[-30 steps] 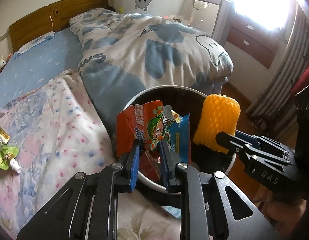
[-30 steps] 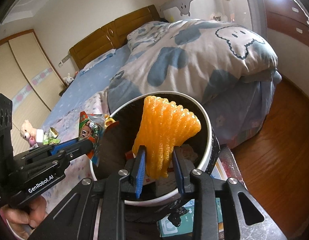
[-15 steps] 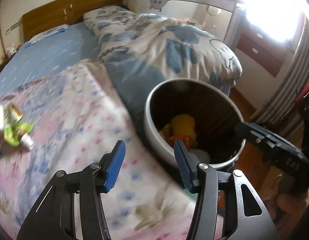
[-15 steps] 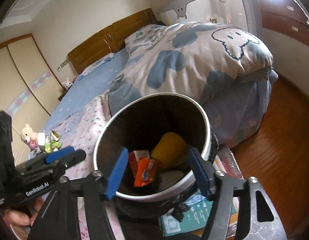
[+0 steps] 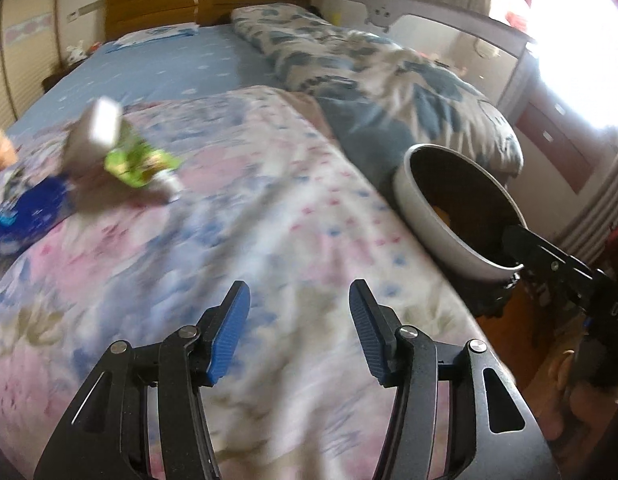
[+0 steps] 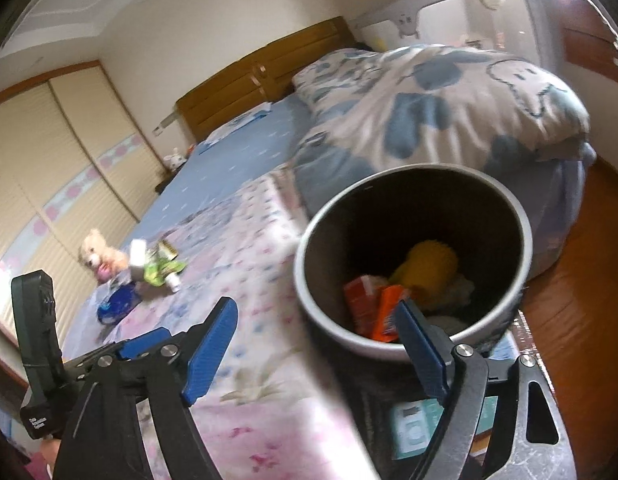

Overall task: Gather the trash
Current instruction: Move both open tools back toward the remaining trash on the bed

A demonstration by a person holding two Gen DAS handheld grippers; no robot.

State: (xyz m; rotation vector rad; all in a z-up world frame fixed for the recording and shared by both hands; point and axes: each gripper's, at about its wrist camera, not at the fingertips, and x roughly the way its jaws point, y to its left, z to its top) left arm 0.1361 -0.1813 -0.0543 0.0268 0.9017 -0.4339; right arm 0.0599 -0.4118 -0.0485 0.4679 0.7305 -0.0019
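A round bin (image 6: 525, 240) with a pale rim stands against the bed's side. Inside it lie a yellow foam net (image 6: 429, 268) and orange wrappers (image 6: 373, 308). My right gripper (image 6: 315, 308) hovers just in front of the bin, its jaws opening with nothing between them. My left gripper (image 5: 299, 296) is open and empty over the flowered blanket (image 5: 269, 208), with the bin (image 5: 421, 208) to its right. Further up the bed, blurred, lie a green wrapper (image 5: 137, 164), a white box (image 5: 101, 126) and a blue packet (image 5: 29, 216).
A bunched blue-and-white duvet (image 6: 449, 112) lies behind the bin. A plush toy (image 6: 99, 258) sits beside the trash on the bed. Wooden floor (image 6: 581, 320) runs to the right of the bin, and a teal box (image 6: 413, 428) lies below it.
The left gripper let go of the wrappers and the right let go of the yellow net; both now lie in the bin. Both grippers opened. The left swung left over the bed.
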